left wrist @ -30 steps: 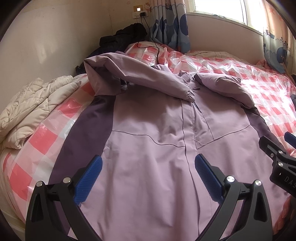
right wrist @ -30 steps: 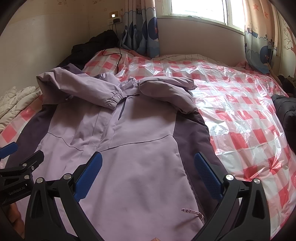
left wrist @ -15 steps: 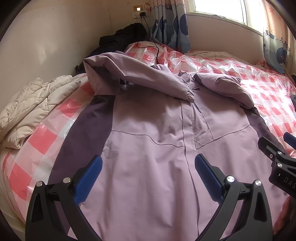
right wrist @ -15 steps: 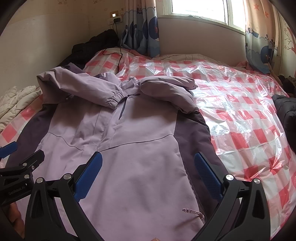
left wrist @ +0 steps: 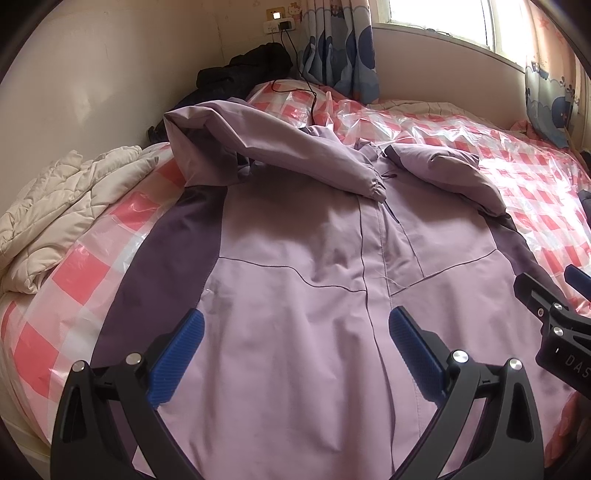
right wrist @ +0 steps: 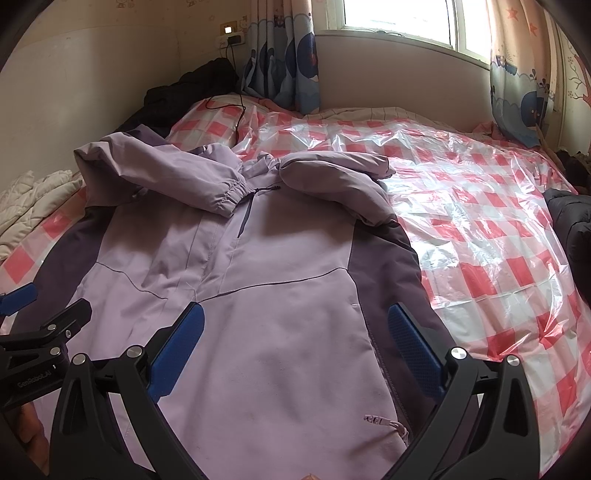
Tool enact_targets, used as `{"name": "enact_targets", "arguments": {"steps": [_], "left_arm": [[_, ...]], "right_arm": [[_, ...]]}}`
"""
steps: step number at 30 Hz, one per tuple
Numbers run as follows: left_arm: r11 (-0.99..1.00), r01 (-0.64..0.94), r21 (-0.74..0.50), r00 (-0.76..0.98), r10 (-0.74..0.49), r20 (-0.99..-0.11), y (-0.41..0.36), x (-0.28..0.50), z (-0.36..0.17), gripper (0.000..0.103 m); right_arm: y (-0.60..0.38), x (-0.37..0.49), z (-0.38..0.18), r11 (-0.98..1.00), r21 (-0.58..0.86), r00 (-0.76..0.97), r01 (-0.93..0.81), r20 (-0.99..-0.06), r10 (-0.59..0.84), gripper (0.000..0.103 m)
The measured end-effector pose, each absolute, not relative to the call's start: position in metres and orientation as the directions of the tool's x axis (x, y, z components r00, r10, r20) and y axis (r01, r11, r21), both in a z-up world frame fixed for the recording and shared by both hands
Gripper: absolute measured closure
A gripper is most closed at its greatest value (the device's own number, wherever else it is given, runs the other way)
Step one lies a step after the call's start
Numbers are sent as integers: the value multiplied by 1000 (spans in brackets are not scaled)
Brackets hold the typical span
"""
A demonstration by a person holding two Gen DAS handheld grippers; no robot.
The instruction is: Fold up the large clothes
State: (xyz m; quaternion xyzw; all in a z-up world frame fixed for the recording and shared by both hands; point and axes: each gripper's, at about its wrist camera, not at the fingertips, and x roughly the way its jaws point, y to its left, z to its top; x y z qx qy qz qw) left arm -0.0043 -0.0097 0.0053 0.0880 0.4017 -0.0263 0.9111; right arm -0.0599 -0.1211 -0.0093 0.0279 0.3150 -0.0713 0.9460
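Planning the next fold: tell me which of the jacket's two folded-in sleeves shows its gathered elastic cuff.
The left sleeve, lying diagonally across the jacket's chest, ends in a visible gathered cuff beside the zipper. The right sleeve shows only smooth folded fabric.

A home bedroom is shown: a bed (right wrist: 480, 258) covered with pink checked sheet, cartoon curtains (right wrist: 284, 55) hung beside a window (right wrist: 399, 18), a wall socket (left wrist: 279, 26).
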Motion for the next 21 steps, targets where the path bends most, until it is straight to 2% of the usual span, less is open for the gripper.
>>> {"name": "enact_targets", "arguments": {"steps": [15, 21], "left_arm": [[984, 114, 134, 672, 23, -740, -10, -4, 5, 7], [992, 102, 68, 654, -16, -756, -10, 6, 4, 7]], "right_arm": [[-122, -60, -8, 989, 14, 791, 147, -602, -109, 7], [-184, -6, 31, 975, 123, 792, 186, -606, -75, 7]]}}
